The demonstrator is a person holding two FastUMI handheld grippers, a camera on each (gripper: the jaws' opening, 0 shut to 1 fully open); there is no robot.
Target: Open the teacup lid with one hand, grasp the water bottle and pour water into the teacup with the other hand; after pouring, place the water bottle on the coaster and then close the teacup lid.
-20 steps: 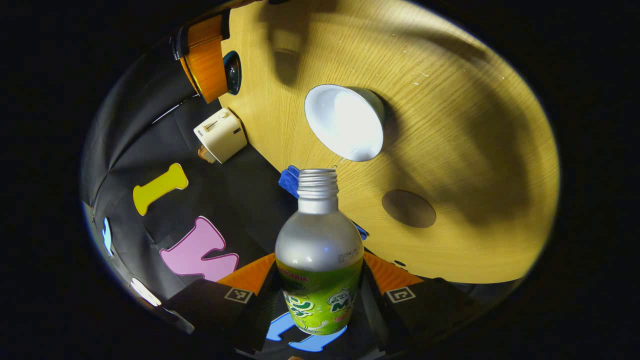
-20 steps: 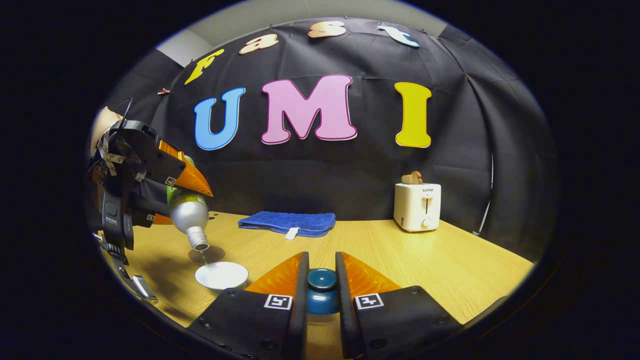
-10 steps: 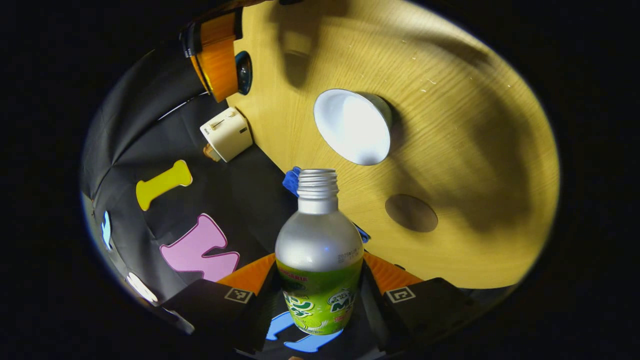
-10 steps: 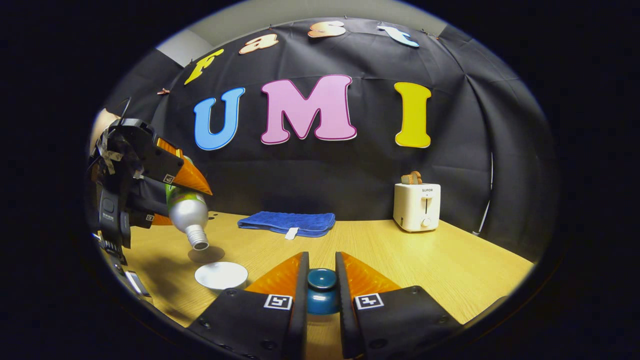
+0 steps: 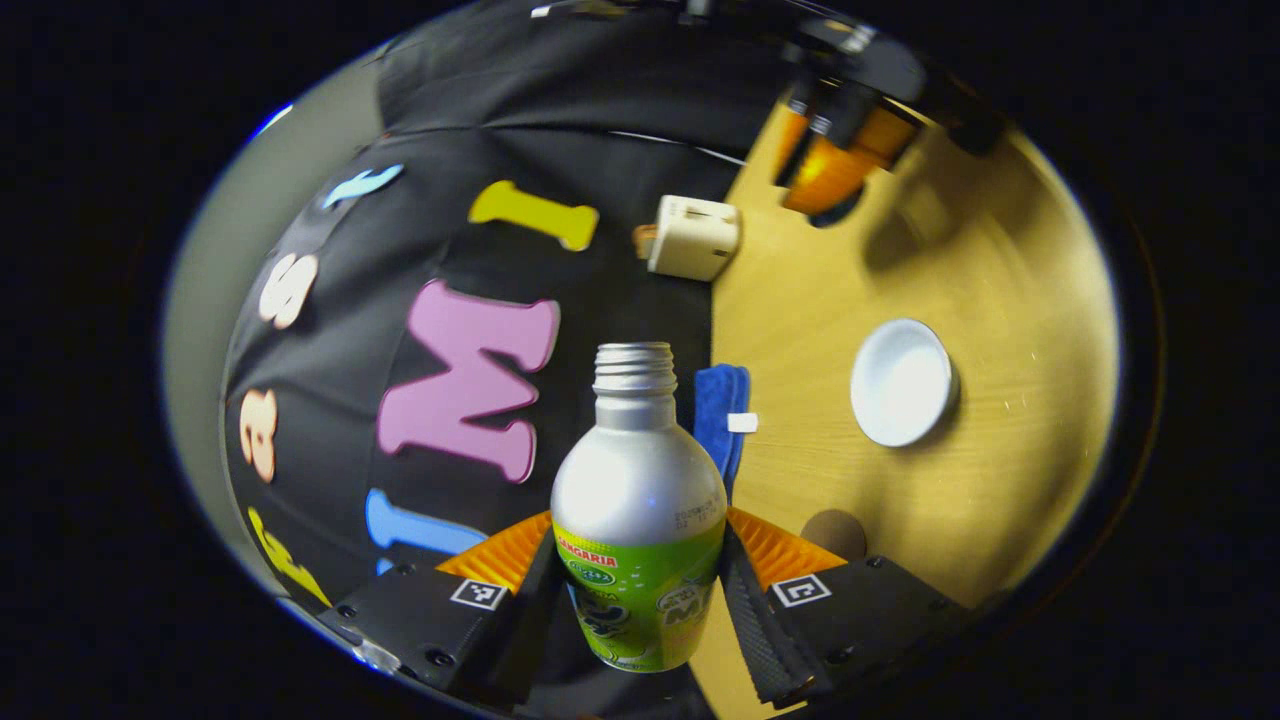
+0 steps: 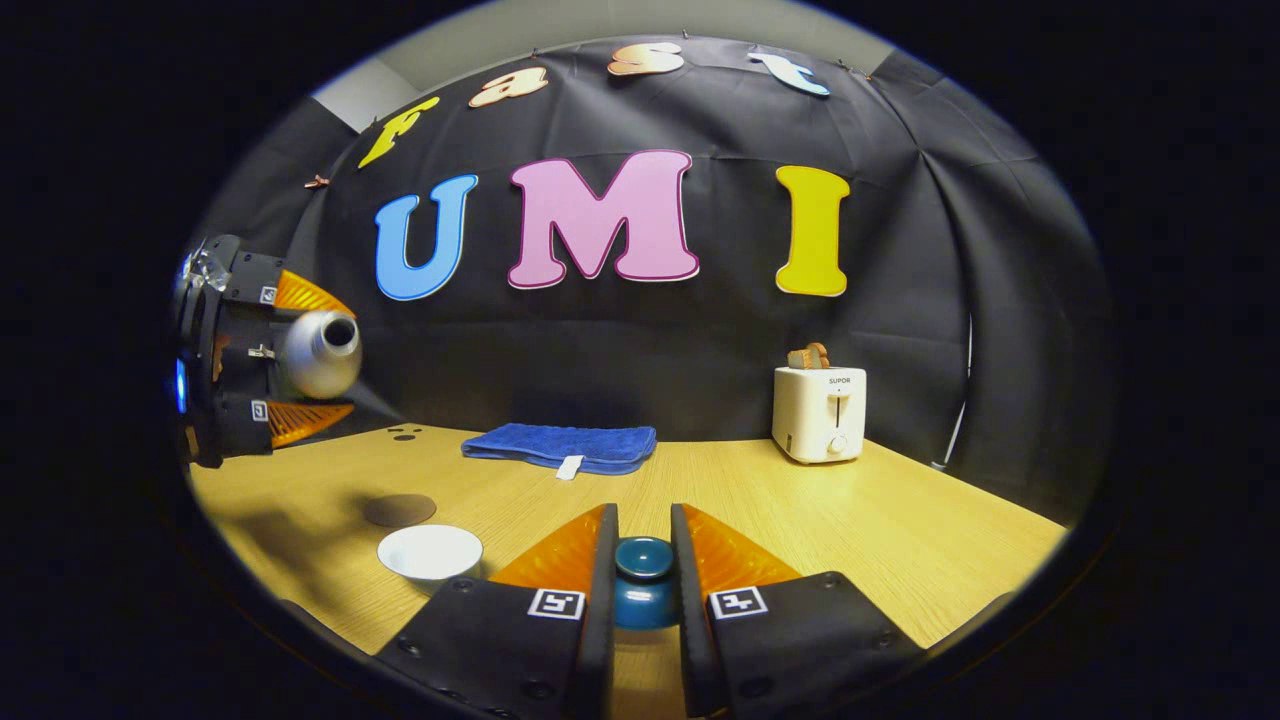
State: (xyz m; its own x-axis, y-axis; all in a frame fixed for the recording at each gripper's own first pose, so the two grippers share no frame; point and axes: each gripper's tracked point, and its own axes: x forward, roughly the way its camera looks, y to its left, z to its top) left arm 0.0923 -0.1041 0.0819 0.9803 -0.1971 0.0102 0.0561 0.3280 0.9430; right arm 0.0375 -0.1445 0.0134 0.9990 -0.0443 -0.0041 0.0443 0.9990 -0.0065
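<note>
the left gripper (image 5: 637, 560) clamps the uncapped bottle (image 5: 638, 520) by its body, lifted level above the table (image 6: 900, 520), well apart from the open cup (image 6: 430, 552) and the coaster (image 6: 399, 510) beyond it. the right gripper (image 6: 642, 560) pinches the lid (image 6: 642, 585) by its knob.

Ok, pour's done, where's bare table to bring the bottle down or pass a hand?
The coaster is bare, just beyond the teacup. Widest free table lies between the blue towel, the toaster and the right hand-held gripper holding the lid. It is tightest beside the teacup.
</note>
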